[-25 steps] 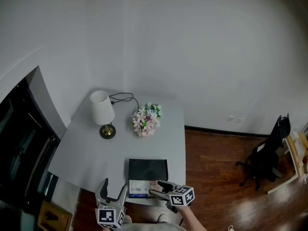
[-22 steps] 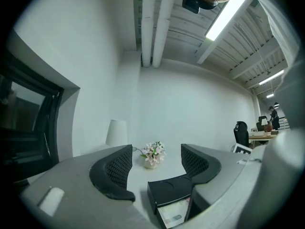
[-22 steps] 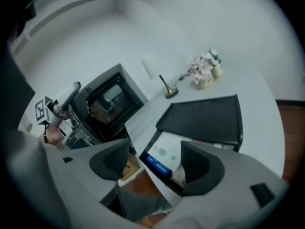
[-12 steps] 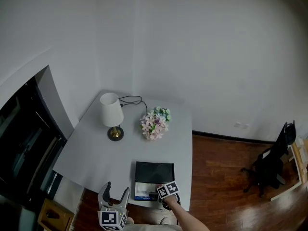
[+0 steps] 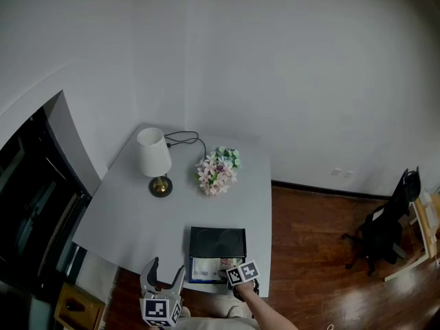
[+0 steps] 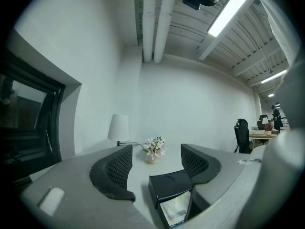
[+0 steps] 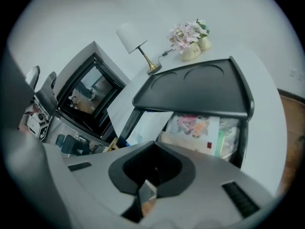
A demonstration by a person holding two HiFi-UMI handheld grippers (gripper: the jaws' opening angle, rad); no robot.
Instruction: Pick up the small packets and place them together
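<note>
Right gripper (image 7: 149,184): jaws have just closed, tips meet w/ no gap. The edge of a thin silver-and-orange small packet (image 7: 147,194) is pinched btwn them; rest of it not visible. Gripper tilts steeply down into an open black plastic box (image 7: 244,137) at the table's near edge.

Just ahead of the tips, inside the box, lying flat & overlapping:
- flat paper packet w/ pink floral print (image 7: 193,128)
- white flat packet w/ blue mark (image 7: 143,128), to its left
- clear crinkled packet w/ green edge (image 7: 229,130), to its right

Beyond them the black hinged lid (image 7: 200,87) stands raised, w/ two round recesses on its face.

Farther out on the pale grey table (image 7: 269,128): a bunch of pink-white flowers in small pale pot (image 7: 189,35). Left of that is a lamp w/ white shade & brass base (image 7: 136,39). Far left of the gripper: a dark glass window in black frame (image 7: 90,92).

Left gripper (image 6: 155,163): jaws wide apart, nothing btwn the pads, touching nothing. It's held about level, low at the table's near edge, left of the right gripper & apart from it. The box lies ahead & slightly right of it.

Off to the right of both, on the wood floor: a black office chair (image 5: 381,229).
</note>
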